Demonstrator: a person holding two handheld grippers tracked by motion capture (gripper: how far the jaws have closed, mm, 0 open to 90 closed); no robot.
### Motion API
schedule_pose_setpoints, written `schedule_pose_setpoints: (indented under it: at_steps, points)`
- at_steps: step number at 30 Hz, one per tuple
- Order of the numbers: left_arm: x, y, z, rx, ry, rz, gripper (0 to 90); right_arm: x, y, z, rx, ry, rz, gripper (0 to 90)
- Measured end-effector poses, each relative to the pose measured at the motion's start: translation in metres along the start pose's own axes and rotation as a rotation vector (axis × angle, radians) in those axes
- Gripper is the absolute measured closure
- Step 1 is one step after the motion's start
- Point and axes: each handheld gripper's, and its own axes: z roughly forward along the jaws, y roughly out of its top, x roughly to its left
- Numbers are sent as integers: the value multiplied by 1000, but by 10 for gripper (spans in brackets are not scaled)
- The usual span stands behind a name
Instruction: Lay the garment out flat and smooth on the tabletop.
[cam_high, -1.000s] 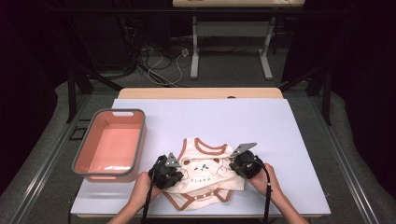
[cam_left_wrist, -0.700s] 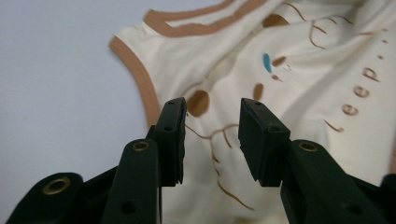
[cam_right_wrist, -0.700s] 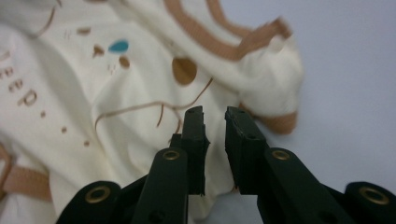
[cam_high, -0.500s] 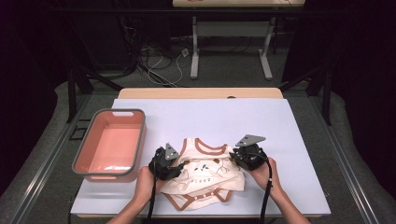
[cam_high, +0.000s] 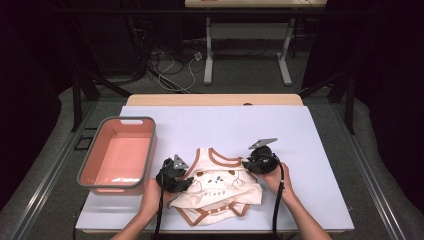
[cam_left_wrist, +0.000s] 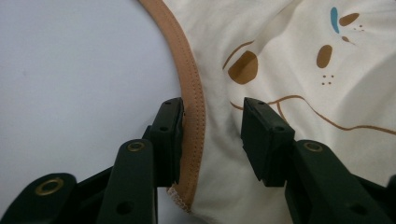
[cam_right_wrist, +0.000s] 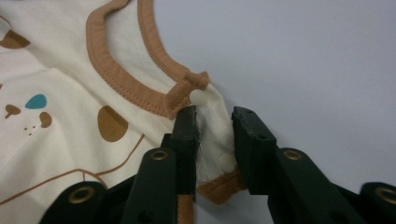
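Observation:
A cream baby bodysuit (cam_high: 220, 192) with brown trim and a printed animal face lies on the white-covered table, neck end away from me. My left gripper (cam_high: 184, 178) is at its left shoulder. In the left gripper view the gripper (cam_left_wrist: 212, 135) is open, jaws astride the brown armhole edge (cam_left_wrist: 189, 93), and the cloth (cam_left_wrist: 289, 60) lies flat between them. My right gripper (cam_high: 250, 164) is at the right shoulder. In the right gripper view the gripper (cam_right_wrist: 212, 140) is open, with the shoulder tab and its white snaps (cam_right_wrist: 227, 162) loosely in the gap.
A pink tub with a grey rim (cam_high: 150, 150) stands at the left of the table. The white sheet (cam_high: 225, 125) runs bare beyond the bodysuit and to its right. Behind the table are desk legs and cables on the floor.
Both grippers moved away from me with the bodysuit's shoulders, spreading the top of the garment up the table. Over the last half second they have hardly shifted.

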Motion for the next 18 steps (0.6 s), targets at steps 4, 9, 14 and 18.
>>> schedule_pose_setpoints:
  at_steps: [4, 9, 14, 18]
  points:
    - [0, 0, 0, 0, -6, 3, 609, 5, 2, -4, -1, -39, -51, 789]
    - [1, 0, 0, 2, -7, 6, 612, 5, 5, -12, -33, -44, -32, 762]
    - [1, 0, 0, 6, -11, 12, 616, 7, 4, -9, -28, -50, -57, 709]
    - [2, 0, 0, 5, -14, 13, 616, 12, 5, -9, -47, -51, -98, 701]
